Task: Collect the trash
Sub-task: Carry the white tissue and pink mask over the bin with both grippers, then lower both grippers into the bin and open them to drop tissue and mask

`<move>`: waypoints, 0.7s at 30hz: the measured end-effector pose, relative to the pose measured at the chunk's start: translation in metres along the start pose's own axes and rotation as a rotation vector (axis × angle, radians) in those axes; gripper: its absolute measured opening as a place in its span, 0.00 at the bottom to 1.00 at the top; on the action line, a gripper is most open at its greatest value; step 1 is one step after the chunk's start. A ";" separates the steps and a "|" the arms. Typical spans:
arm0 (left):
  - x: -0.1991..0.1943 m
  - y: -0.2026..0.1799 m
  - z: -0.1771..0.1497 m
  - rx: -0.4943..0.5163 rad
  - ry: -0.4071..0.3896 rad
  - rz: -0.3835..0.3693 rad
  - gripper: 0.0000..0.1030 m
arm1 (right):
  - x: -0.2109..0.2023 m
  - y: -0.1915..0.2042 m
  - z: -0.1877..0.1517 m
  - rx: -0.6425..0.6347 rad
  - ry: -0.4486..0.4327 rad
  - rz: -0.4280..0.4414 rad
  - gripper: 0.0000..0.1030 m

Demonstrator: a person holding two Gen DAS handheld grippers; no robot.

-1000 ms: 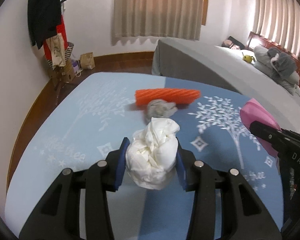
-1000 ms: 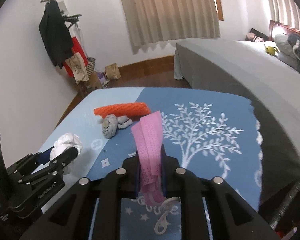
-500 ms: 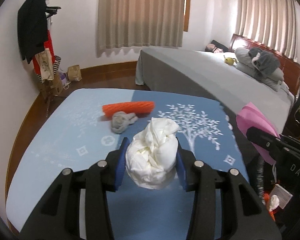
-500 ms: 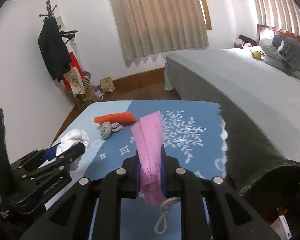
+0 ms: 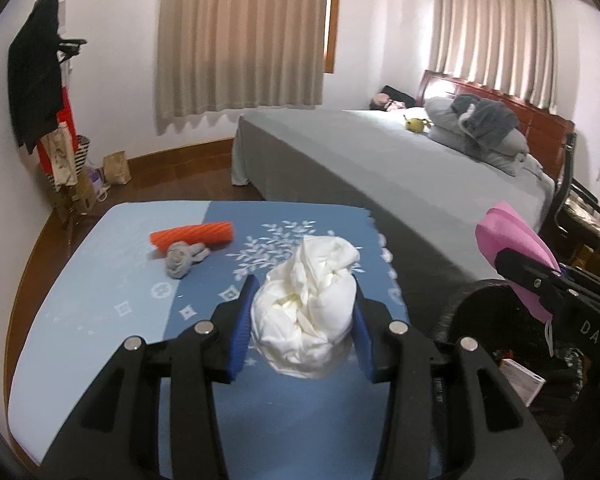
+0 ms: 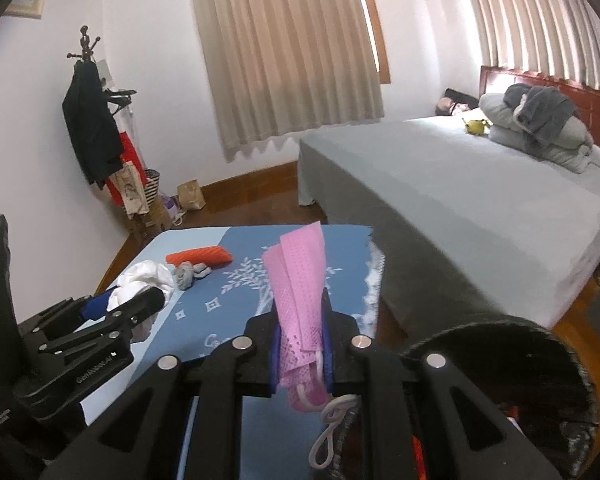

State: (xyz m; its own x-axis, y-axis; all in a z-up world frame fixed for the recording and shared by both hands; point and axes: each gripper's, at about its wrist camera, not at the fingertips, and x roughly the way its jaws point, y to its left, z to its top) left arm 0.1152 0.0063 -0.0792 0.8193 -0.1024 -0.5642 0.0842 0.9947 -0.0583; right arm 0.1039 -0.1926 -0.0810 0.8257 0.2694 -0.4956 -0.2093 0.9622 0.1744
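Note:
My left gripper [image 5: 302, 322] is shut on a crumpled white tissue wad [image 5: 306, 312] and holds it above the blue table [image 5: 100, 312]. My right gripper [image 6: 302, 344] is shut on a folded pink face mask [image 6: 298, 280] whose white ear loop hangs down. The mask also shows in the left wrist view [image 5: 512, 248], over a dark round bin [image 5: 496, 320]. The bin's rim [image 6: 500, 332] lies just right of my right gripper. An orange ribbed wrapper [image 5: 194, 236] and a grey crumpled wad [image 5: 182, 258] lie on the table's far side.
A grey-covered bed [image 5: 380, 160] stands beyond the table's right edge, with pillows [image 5: 476, 128] at its head. A coat rack with clothes and bags [image 5: 44, 120] stands at the far left wall. A small white box [image 5: 522, 380] lies inside the bin.
Both grippers have pulled back and to the right with their loads. The table items now look farther away, and the dark bin has come into view at the right.

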 end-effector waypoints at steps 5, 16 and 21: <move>-0.013 -0.030 0.000 0.035 -0.011 -0.049 0.41 | -0.027 -0.018 -0.004 0.010 -0.021 -0.035 0.15; -0.034 -0.097 -0.006 0.110 -0.040 -0.161 0.41 | -0.073 -0.065 -0.024 0.050 -0.038 -0.150 0.15; -0.040 -0.123 -0.009 0.148 -0.052 -0.207 0.41 | -0.092 -0.085 -0.032 0.075 -0.047 -0.199 0.15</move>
State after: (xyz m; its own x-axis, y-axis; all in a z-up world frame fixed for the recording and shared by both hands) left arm 0.0672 -0.1119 -0.0570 0.8036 -0.3073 -0.5097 0.3318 0.9423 -0.0450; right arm 0.0296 -0.2981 -0.0772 0.8707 0.0703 -0.4868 -0.0011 0.9900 0.1410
